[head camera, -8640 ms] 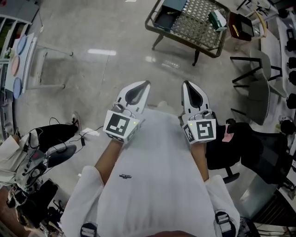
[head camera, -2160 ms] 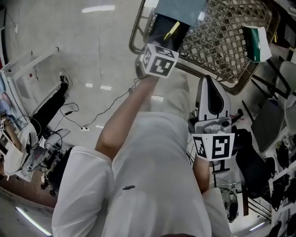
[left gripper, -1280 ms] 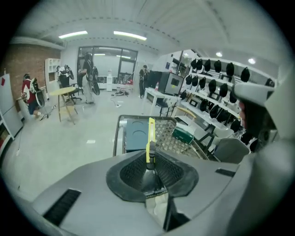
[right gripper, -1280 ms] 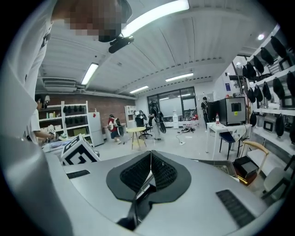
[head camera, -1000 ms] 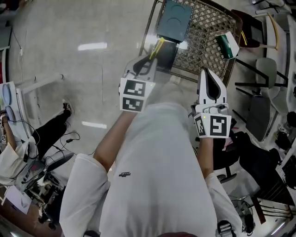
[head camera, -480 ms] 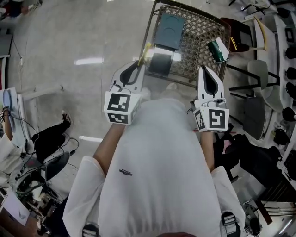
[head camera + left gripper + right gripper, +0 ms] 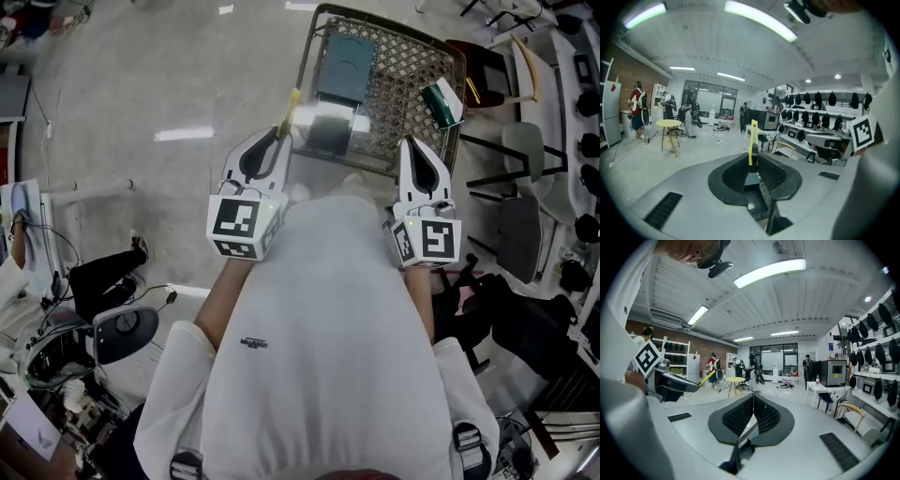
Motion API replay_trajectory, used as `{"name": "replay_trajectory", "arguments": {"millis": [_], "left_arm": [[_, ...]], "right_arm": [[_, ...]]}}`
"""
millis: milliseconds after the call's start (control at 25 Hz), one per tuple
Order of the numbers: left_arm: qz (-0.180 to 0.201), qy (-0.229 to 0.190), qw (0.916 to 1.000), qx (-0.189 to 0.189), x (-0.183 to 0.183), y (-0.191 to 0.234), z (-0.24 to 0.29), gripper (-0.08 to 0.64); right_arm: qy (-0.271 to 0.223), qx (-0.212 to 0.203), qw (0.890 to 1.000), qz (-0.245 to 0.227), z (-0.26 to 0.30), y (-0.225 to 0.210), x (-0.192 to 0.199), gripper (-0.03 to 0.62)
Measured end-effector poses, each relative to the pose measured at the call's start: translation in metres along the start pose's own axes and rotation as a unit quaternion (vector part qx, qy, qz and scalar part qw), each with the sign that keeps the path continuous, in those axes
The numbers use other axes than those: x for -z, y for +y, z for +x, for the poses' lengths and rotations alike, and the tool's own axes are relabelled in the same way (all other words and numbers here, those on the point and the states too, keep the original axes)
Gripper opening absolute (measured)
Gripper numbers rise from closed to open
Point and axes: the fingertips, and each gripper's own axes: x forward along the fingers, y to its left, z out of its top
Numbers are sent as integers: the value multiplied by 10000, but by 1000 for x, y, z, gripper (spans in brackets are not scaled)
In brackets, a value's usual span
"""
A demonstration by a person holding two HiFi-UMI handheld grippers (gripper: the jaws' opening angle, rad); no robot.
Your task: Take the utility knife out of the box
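L hand-held gripper (image 7: 277, 133) was held out in front of torso, jaws clamped on a yellow utility knife (image 7: 289, 106). R hand-held gripper (image 7: 411, 142) sat alongside at approx. same reach, jaws pressed together w/ nothing between. Both forearms bare, elbows bent.

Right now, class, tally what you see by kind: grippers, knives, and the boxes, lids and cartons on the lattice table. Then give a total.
Grippers: 2, the left gripper shut on the knife, the right gripper shut and empty
Knives: 1, the yellow utility knife
Boxes: 1, the box
Lids: 1, the blue-grey lid
Cartons: 1, the green-and-white carton
Total: 6
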Motion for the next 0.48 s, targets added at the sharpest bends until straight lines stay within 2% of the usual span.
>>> {"name": "replay_trajectory", "arguments": {"millis": [480], "left_arm": [[-25,70,9999,108,5,-1,0,58]], "right_arm": [[-62,-9,10000,16,3,8,-3,-2]]}}
